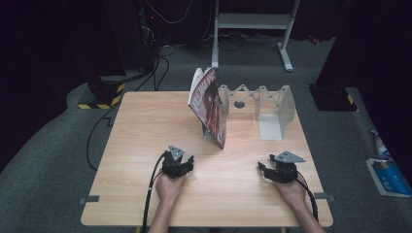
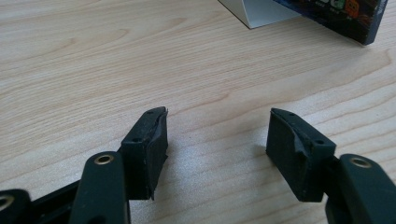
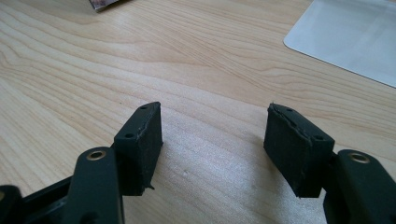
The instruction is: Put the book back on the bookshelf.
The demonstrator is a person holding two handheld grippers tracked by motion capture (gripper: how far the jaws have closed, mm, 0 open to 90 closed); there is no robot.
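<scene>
Tools left [image 2: 218,133] and right [image 3: 215,128] gape empty over table [image 1: 145,145]; leaning magazine [image 1: 210,104] hides rack's [image 1: 272,104] left end.

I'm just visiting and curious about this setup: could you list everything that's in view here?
Table: one, light wood, centre.
Book: one, red-and-dark cover, leaning on the rack's left end, far middle of the table.
Expanding book rack: one, white, far side of the table.
Desk frame: one, white, on the floor behind.
Flat packet: one, blue and white, floor at right.
Left tongs: one, black, open, nothing between them, near left.
Right tongs: one, black, open, near right.
Hands: two, holding the tongs.
</scene>
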